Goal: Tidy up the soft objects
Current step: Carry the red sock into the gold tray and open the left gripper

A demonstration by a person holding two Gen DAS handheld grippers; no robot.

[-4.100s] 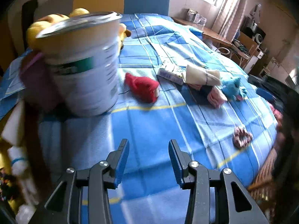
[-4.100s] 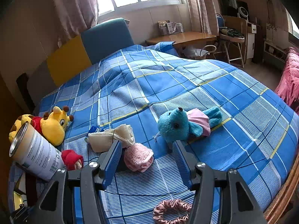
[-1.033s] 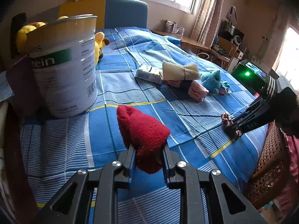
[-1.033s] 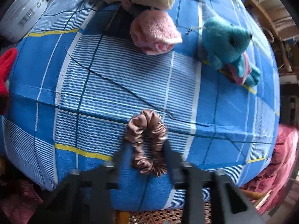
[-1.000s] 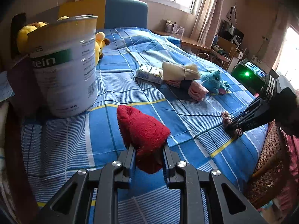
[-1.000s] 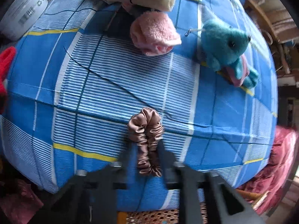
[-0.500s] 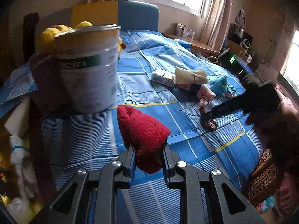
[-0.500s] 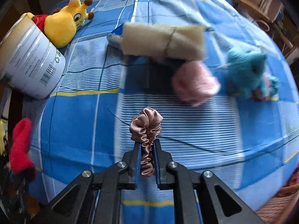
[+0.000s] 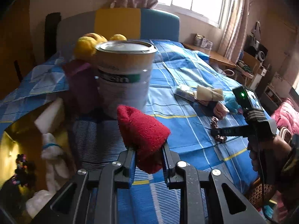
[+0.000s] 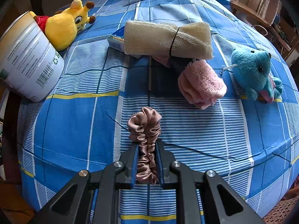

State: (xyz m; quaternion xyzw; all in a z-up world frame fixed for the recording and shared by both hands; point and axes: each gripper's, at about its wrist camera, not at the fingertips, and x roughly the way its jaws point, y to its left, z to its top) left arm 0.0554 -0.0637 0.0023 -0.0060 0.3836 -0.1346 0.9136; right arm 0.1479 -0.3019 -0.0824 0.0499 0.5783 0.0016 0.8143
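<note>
from the left wrist view, my left gripper (image 9: 148, 155) is clamped on the red soft toy (image 9: 142, 133), its jaws pinching the lower end so the bulk sticks up and forward, clear of the bed (image 9: 186, 130); i judge i hold it lifted like this to carry it toward the big tin can (image 9: 124, 76) standing open-topped near the bed's left edge, the likeliest place to gather soft things, though i cannot see inside it. a yellow plush (image 9: 87, 44) pokes out behind the can, and a purple item (image 9: 82, 87) leans against its left side. at the right edge of this view the right gripper (image 9: 217, 131) hangs over the bed's near edge with something dark in it. from the right wrist view, that right gripper (image 10: 147, 165) is closed tight on the pink-brown scrunchie (image 10: 145, 132), squeezed flat between the pads, its loop bunching out past the fingertips, raised above the bed (image 10: 74, 121), so both items are ready to drop off. left on the bed toward its middle are the beige cloth roll (image 10: 168, 39), the pink towel roll (image 10: 201, 84) just beside it, and the blue plush (image 10: 256, 72) toward the right edge; the yellow plush (image 10: 65, 28) rests against the tin can (image 10: 28, 57) at the left edge
</note>
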